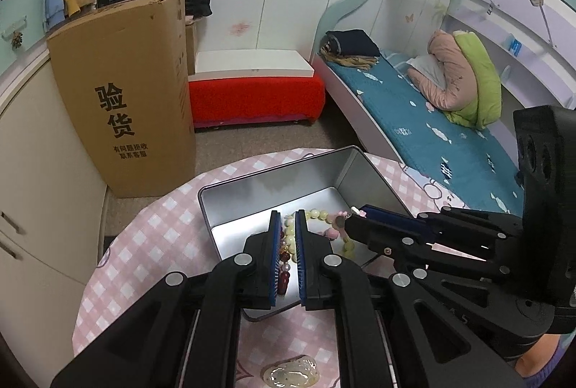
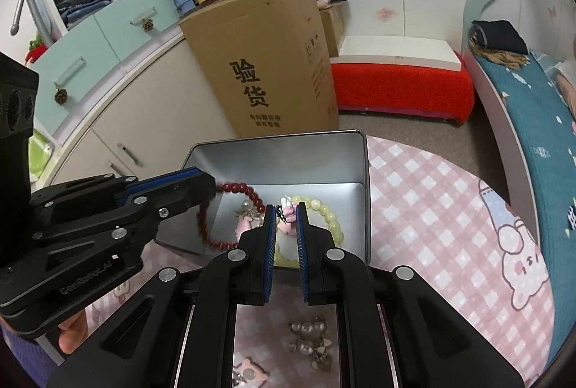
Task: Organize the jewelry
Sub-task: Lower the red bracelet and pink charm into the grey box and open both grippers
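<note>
A silver metal tin (image 1: 252,183) (image 2: 324,154) stands open on the pink checked tablecloth. Inside lie a yellow-green bead bracelet (image 1: 324,215) (image 2: 333,222), a dark red bead bracelet (image 2: 248,193) and a pink charm (image 2: 244,224). My left gripper (image 1: 287,219) hovers over the tin, narrowly open, with beads showing in the gap. My right gripper (image 2: 286,210) holds a small pink charm on a chain (image 2: 288,208) at its tips over the tin; it also shows in the left wrist view (image 1: 356,211). A pearl piece (image 2: 311,337) and a pale jade pendant (image 1: 291,373) lie on the cloth.
The round table (image 2: 432,208) stands beside a cardboard box (image 1: 126,93), a cream cabinet (image 1: 32,190), a red bench (image 1: 255,96) and a bed with blue cover (image 1: 432,132). A pink cartoon charm (image 2: 248,373) lies near the table's front edge.
</note>
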`<action>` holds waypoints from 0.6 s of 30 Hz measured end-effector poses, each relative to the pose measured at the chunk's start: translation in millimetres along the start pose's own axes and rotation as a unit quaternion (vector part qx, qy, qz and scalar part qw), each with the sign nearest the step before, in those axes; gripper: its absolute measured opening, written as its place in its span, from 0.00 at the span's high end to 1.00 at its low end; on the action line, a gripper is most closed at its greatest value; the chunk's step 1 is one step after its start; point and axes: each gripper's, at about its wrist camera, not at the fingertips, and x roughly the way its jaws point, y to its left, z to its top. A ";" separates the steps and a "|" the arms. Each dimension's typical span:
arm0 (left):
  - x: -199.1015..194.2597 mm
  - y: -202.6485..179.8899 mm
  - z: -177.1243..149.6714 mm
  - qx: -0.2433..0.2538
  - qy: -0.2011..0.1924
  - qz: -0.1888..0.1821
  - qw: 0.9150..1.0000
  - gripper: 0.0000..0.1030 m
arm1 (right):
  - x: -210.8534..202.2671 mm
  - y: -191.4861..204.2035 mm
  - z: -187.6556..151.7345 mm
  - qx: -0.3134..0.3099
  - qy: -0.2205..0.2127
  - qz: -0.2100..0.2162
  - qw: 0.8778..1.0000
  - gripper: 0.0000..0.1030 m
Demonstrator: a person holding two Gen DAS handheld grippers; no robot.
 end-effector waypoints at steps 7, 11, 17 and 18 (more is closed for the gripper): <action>-10.1 -0.9 -2.0 0.001 -0.013 0.003 1.000 0.73 | -2.2 -4.2 -3.0 0.006 0.001 0.003 1.000 0.88; -19.8 -1.2 -4.8 -0.006 -0.023 0.006 1.000 0.63 | -4.0 -4.0 -4.2 0.008 -0.002 0.002 1.000 0.86; -40.6 1.2 -11.3 -0.013 -0.040 0.011 0.999 0.56 | -17.5 -4.2 -7.1 0.014 -0.014 -0.004 1.000 0.86; -44.1 1.0 -12.6 -0.016 -0.043 0.012 0.999 0.54 | -21.1 -4.0 -7.3 0.014 -0.017 -0.005 1.000 0.86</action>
